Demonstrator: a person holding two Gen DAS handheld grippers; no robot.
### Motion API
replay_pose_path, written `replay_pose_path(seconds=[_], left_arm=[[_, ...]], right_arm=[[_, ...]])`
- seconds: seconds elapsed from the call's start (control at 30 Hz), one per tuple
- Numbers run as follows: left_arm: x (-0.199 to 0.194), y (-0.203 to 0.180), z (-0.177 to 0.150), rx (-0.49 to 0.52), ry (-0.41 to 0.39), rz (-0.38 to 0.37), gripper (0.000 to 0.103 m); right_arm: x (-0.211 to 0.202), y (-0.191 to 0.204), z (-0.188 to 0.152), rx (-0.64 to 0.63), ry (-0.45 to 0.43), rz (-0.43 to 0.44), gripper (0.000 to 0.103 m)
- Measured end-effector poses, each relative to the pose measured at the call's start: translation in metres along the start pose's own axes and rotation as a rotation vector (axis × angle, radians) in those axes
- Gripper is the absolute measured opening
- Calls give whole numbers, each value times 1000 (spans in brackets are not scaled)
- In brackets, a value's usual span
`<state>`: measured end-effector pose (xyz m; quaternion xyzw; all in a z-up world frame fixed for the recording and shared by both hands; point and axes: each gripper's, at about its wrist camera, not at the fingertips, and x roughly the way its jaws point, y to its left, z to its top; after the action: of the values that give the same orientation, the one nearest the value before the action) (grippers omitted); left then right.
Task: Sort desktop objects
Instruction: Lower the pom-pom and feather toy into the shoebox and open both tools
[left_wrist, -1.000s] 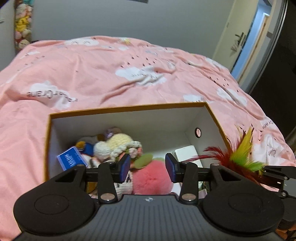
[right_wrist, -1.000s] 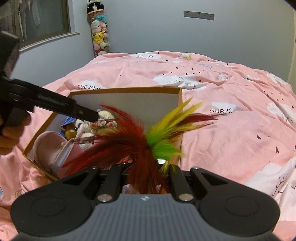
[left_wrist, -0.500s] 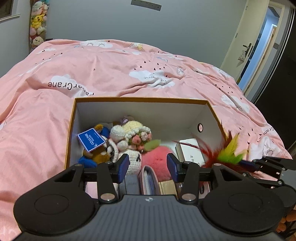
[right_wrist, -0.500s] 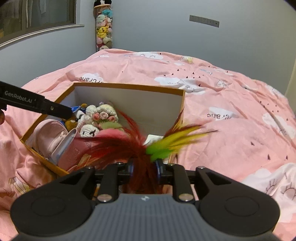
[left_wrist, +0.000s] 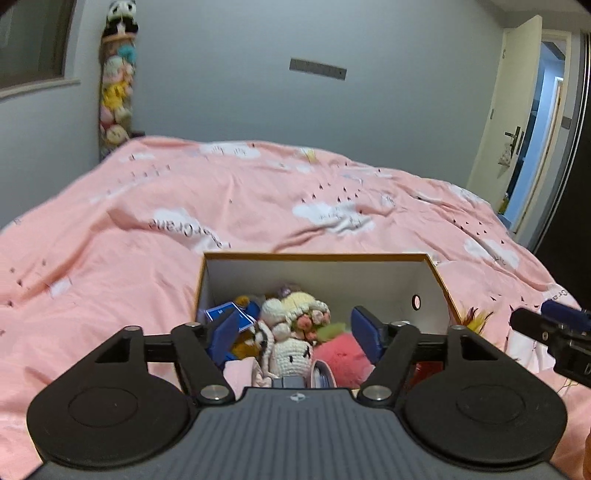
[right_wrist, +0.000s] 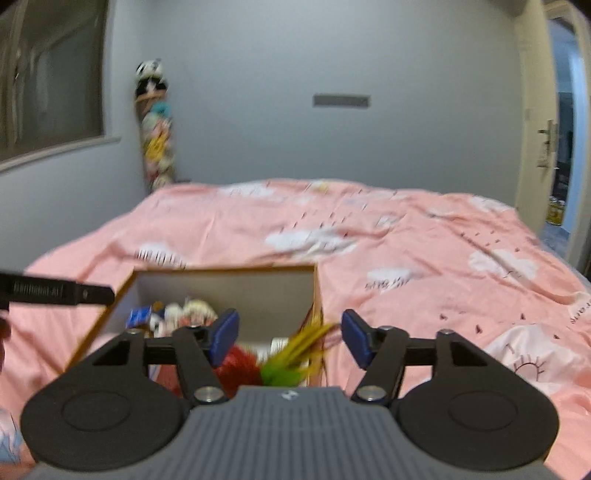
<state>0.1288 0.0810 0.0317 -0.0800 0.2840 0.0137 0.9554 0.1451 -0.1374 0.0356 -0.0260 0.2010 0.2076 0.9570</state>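
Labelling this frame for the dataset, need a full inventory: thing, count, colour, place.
box: 1, white inside with an orange rim, open, on the bed
feather toy: 1, red, yellow and green, at the box's right end, free of the claws
crochet doll: 1, cream with pink flowers, in the box
pink fluffy ball: 1, in the box, right of the doll
blue tag: 1, blue and white, left side of the box
duvet: 1, pink with white clouds, covers the bed
plush stack: 1 column, mixed colours, far corner
door: 1, cream, ajar, right
left claw: 1, black with blue pads, opening, nothing held
right claw: 1, same, opening, above the feathers
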Motion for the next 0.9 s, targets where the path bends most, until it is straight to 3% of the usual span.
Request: replay_pose_path(seconds=[0.1,0.23,0.4,0.53,0.7,0.9], left_arm=[[-11,-9,-6,48,-54,43,87],[-19,-16,-17,70,-68,103,89],[-8,-13,-29,65,62,114,89],[-2,-10,-38,46,107,107,89],[4,-14,-48,92,181,149,89],[7,-15,-53,82,244,130,89]], right_arm=[[-5,12,3,-3,-23,-1,73],[-2,34,1,-22,40,-9,74],[3,47,-7,-47,127,15,76],[11,51,-16,-68,181,10,78],[18,52,-26,-69,231,3,79],[22,54,-32,-68,283,8,81]])
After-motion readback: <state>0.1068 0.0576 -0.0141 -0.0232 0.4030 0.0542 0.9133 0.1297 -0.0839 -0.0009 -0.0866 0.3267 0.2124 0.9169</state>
